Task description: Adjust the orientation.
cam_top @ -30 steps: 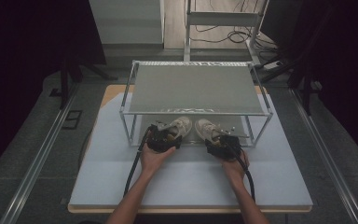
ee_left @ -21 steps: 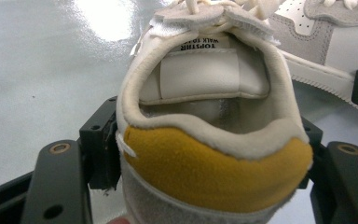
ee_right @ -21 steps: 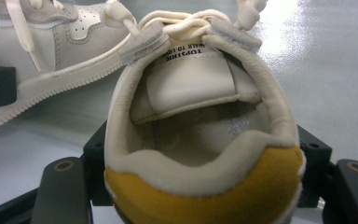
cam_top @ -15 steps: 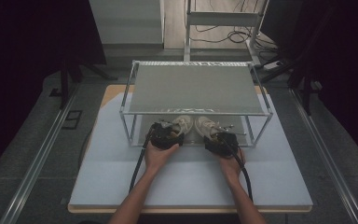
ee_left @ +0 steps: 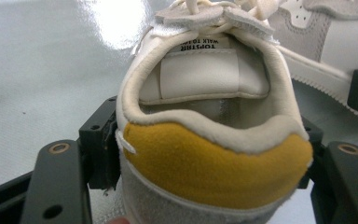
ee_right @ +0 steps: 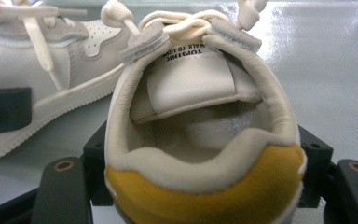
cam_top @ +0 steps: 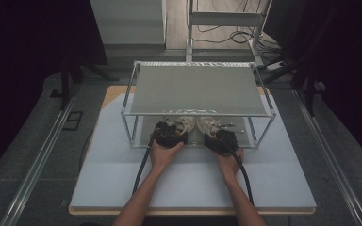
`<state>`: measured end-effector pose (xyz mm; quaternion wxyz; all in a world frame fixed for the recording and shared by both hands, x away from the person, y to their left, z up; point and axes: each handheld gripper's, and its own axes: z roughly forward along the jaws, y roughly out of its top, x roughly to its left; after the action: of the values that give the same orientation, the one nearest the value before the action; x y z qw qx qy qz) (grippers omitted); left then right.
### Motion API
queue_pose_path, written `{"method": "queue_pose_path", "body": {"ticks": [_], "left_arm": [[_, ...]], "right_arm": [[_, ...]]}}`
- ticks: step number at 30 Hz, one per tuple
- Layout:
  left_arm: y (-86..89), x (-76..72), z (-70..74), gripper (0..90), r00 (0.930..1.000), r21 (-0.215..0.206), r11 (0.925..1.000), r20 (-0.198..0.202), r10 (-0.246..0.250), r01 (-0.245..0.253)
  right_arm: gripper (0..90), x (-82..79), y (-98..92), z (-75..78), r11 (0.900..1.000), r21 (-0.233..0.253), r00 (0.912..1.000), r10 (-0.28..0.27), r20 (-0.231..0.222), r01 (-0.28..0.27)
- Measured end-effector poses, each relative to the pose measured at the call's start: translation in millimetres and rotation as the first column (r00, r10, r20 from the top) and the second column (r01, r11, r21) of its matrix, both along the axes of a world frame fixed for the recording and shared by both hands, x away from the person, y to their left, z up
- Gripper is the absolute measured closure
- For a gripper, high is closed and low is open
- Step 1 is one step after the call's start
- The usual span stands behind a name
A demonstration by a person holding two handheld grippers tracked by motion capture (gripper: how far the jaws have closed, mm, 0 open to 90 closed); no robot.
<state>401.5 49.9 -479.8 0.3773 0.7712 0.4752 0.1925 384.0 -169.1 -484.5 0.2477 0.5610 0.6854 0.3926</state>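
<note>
Both shoes sit side by side, toes pointing away, on the lower level of the wire rack point(cam_top: 264, 101) near the tabletop's point(cam_top: 99, 183) middle. The left claw point(cam_top: 169, 134) is clamped on the left shoe's point(ee_left: 214, 140) yellow-patched heel; the right claw point(cam_top: 222, 140) grips the right shoe point(ee_right: 200, 135) likewise. These 2 sneakers look light, with soft padded collars that would squash; the stiffer heel counter is probably the best hold.

The high view is looking forward and down on the whole desk point(cam_top: 122, 188) from above. Each gripper view is sitting very close behind one shoe heel, looking along its tongs. All three views are sharing the pair of shoes point(cam_top: 198, 125) under the rack point(cam_top: 195, 89).
</note>
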Motion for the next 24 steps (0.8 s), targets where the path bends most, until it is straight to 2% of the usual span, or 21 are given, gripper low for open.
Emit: {"method": "queue_pose_path", "body": {"ticks": [1,9,11,13,14,16,17,19,20,22,23,24], "left_arm": [[-1.1,0.0,-1.5,30.5,1.0000,-0.001,1.0000,-0.004,0.008,-0.008],[-1.1,1.0,-5.8,30.1,0.9995,0.025,0.9993,0.012,-0.029,0.029],[-4.4,-3.8,-7.6,29.5,0.9984,-0.021,0.9982,-0.007,0.056,-0.056],[-5.5,-5.5,-8.0,28.9,0.9955,-0.039,0.9948,-0.012,0.094,-0.094],[-5.4,-5.3,-8.7,28.4,0.9964,-0.043,0.9954,-0.008,0.085,-0.085],[-2.0,-4.8,-8.0,27.1,0.9995,-0.020,0.9993,-0.004,0.032,-0.032],[-0.4,-5.1,-7.6,26.1,0.9999,-0.024,0.9996,0.001,0.014,-0.014],[2.5,-7.6,-5.4,23.0,1.0000,-0.035,0.9994,0.006,0.006,-0.006],[0.3,-12.0,-4.3,22.5,0.9981,-0.067,0.9958,0.000,0.062,-0.062],[4.4,-15.8,-1.4,21.6,0.9996,-0.071,0.9971,0.002,0.028,-0.028],[8.4,-18.2,0.4,21.1,0.9999,-0.058,0.9983,0.011,0.009,-0.009],[11.7,-21.2,2.0,21.6,0.9998,-0.073,0.9973,0.017,0.007,-0.005]], "right_arm": [[29.3,0.9,0.0,-1.2,1.000,0.000,1.0000,0.002,-0.002,-0.002],[28.9,4.2,2.8,-8.4,1.000,-0.008,0.9997,-0.016,-0.020,0.016],[28.4,4.0,4.0,-10.4,1.000,-0.020,0.9996,-0.009,-0.027,0.008],[27.9,3.3,4.0,-10.9,1.000,-0.017,0.9997,-0.012,-0.021,0.012],[27.6,2.9,4.0,-11.2,1.000,-0.017,0.9997,-0.012,-0.020,0.012],[24.5,1.8,3.0,-10.7,1.000,-0.009,0.9998,-0.009,-0.016,0.009],[21.5,0.0,1.7,-9.6,1.000,-0.007,1.0000,-0.007,0.004,0.007],[20.0,-3.6,-0.8,-6.6,1.000,-0.006,0.9997,0.007,0.024,-0.007],[19.8,-5.2,-2.4,-5.4,1.000,-0.006,0.9994,0.018,0.028,-0.018],[19.9,-10.2,-5.9,-3.4,0.999,0.000,0.9985,0.034,0.042,-0.034],[20.4,-13.8,-7.2,-2.1,0.999,0.010,0.9983,0.040,0.043,-0.041],[21.0,-17.2,-9.3,-1.0,0.999,0.015,0.9974,0.049,0.053,-0.050]]}}
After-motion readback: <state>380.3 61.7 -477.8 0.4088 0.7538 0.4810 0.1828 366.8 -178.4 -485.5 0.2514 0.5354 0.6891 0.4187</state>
